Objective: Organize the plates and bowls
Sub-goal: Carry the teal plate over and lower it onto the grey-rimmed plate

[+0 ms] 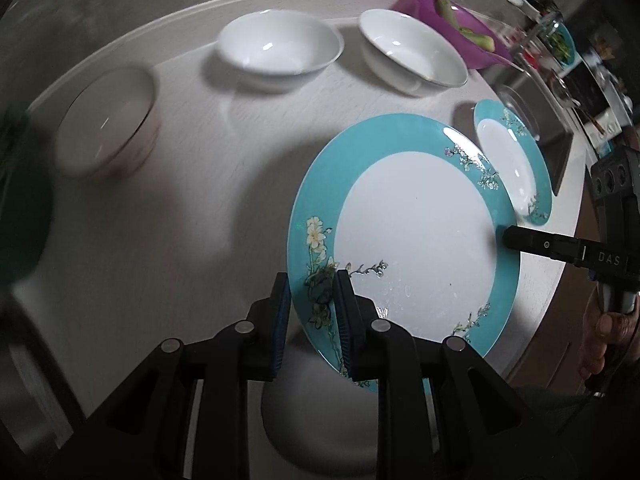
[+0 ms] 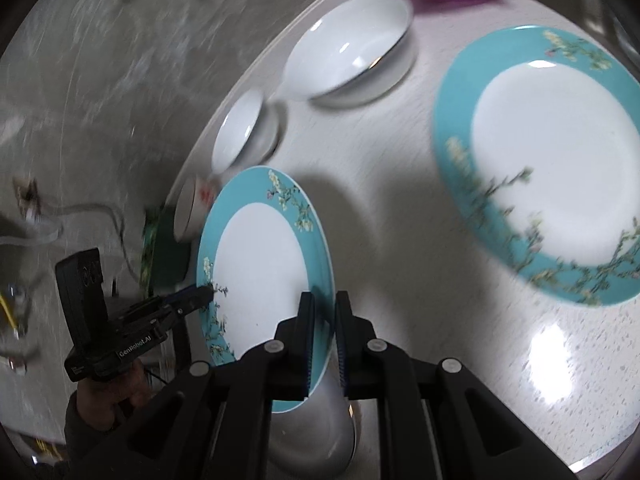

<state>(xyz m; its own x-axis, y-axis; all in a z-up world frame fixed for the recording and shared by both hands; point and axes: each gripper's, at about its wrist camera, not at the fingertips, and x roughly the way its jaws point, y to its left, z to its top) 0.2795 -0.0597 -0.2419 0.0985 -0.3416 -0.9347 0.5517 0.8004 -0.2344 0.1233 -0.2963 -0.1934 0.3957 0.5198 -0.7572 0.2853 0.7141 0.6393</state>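
Left gripper (image 1: pixel 310 312) is angled steeply downward, jaws nearly closed, pads clamped on the near rim of the plate (image 1: pixel 412 236). Right gripper (image 2: pixel 322 340) is pitched down less steeply, jaws nearly closed on the opposite rim. A hand (image 1: pixel 600 340) is seen wrapped round the right gripper's handle; another hand (image 2: pixel 116 392) round the left's.

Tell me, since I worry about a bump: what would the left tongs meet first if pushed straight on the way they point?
The left tongs already clamp the teal plate's rim. Beyond it, probably the bare white table between bowls, though depth is unclear.
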